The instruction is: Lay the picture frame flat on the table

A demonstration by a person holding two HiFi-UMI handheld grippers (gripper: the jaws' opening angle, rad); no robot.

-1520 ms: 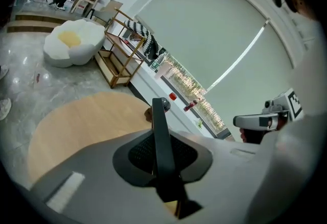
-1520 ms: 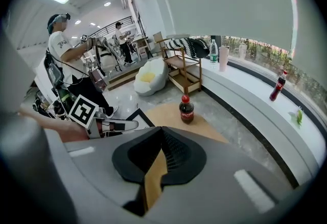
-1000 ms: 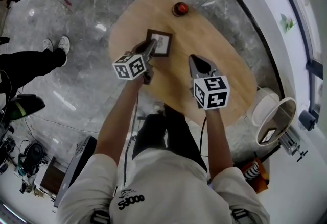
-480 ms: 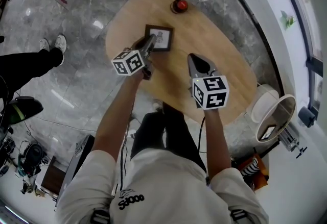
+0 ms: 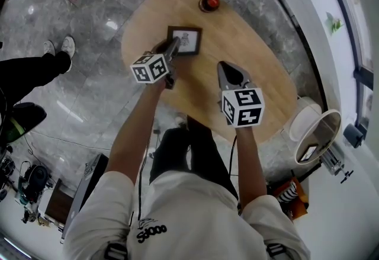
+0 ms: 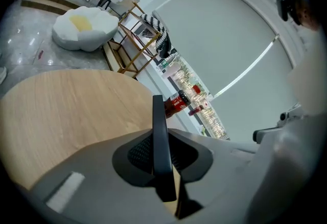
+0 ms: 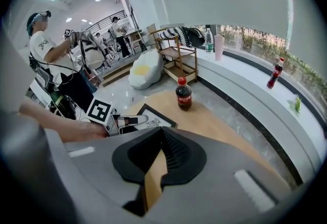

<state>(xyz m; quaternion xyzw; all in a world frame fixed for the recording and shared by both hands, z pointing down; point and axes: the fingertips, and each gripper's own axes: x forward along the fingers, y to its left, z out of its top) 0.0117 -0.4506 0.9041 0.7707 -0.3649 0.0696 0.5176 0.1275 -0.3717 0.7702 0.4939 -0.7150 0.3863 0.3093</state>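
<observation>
Wooden and oval, the table (image 5: 260, 75) carries the picture frame (image 5: 186, 39) toward its far left part, lying flat or very nearly so, picture side up; the left gripper (image 5: 175, 47) is clamped on the frame's near edge, the dark moulding pinched between its pads, probably to steady it until the whole back rests on the wood; the right gripper (image 5: 228, 69) hangs apart over the table's middle, jaws together on nothing, likely kept clear; a cola bottle (image 5: 209, 2) stands beyond the frame.
</observation>
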